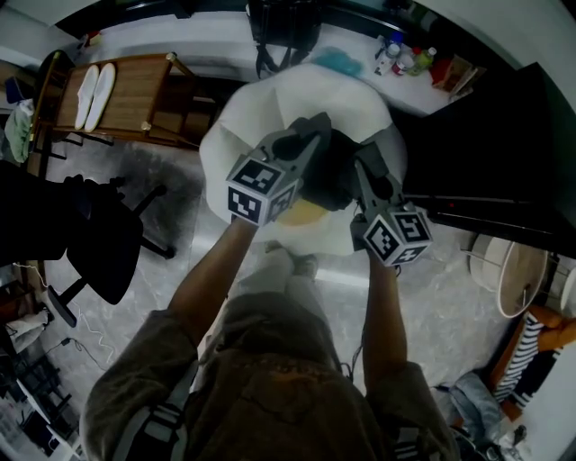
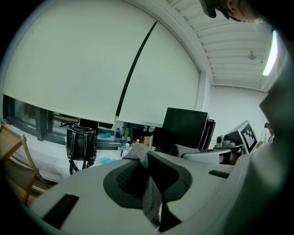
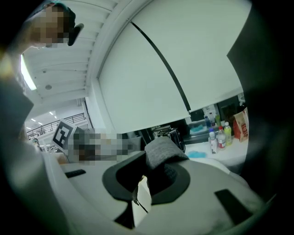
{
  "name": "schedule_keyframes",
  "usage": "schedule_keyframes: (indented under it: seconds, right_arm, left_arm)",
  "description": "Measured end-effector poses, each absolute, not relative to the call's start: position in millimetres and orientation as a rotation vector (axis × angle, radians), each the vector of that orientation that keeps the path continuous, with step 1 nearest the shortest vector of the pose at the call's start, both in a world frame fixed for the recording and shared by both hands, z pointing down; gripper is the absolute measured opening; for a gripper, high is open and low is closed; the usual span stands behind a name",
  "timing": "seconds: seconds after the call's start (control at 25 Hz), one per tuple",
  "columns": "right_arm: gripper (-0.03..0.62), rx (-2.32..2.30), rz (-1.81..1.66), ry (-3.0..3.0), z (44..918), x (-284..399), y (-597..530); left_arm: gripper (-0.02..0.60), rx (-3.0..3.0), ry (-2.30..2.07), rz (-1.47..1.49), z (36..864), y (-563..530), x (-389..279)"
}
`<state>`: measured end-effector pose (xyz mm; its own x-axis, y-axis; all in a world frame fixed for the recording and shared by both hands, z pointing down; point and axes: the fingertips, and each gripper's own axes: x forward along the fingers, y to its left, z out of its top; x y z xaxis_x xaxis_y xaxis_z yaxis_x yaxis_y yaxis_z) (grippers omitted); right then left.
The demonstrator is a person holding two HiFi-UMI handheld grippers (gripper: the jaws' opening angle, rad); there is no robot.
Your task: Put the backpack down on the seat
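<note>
Above the white seat (image 1: 245,117), a smooth, rounded shell with faceted edges, the dark backpack (image 1: 331,176) hangs between my two grippers; I cannot tell whether it touches the seat. My left gripper (image 1: 313,128) has its fingers clamped on a grey woven strap (image 2: 150,195). My right gripper (image 1: 363,160) pinches a second grey strap (image 3: 161,149), thick and folded over.

A black handbag (image 1: 282,27) stands upright on the white counter (image 1: 202,38), with a blue cloth (image 1: 337,61) just beside it. Bottles (image 1: 407,59) cluster further right, next to a red snack bag (image 3: 241,125). A wooden stand (image 1: 135,94) carries two white slippers (image 1: 92,92). A black office chair (image 1: 103,248) stands on the grey floor (image 1: 450,315).
</note>
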<state>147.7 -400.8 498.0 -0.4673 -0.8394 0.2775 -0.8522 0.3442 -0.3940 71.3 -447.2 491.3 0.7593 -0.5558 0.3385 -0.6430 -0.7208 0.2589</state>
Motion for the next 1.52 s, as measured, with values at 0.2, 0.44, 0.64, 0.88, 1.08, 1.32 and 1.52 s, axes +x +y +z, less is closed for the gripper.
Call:
schedule_keyframes:
  seconds: [0.2, 0.44, 0.64, 0.88, 1.08, 1.32, 1.52]
  right_arm:
    - [0.029, 1.624, 0.813, -2.535, 520, 152, -408]
    - [0.029, 1.626, 0.853, -2.519, 536, 150, -412]
    - [0.031, 1.662, 0.866, -2.516, 544, 154, -414]
    - [0.032, 1.692, 0.862, -2.516, 552, 156, -417]
    - [0.032, 1.707, 0.868, -2.498, 566, 155, -415]
    - [0.032, 1.723, 0.898, -2.466, 592, 155, -413]
    - [0.032, 1.754, 0.901, -2.448, 611, 160, -420]
  left_arm:
    - [0.035, 2.599, -0.901, 0.378, 513, -452, 75]
    - [0.035, 2.581, -0.898, 0.373, 529, -458, 72]
    - [0.035, 2.576, -0.890, 0.367, 536, -457, 75]
    - [0.035, 2.588, -0.874, 0.375, 545, -456, 81]
    - [0.035, 2.590, -0.865, 0.386, 556, -455, 83]
    - [0.035, 2.576, -0.877, 0.401, 578, -455, 87]
    - [0.035, 2.582, -0.882, 0.408, 596, -458, 95]
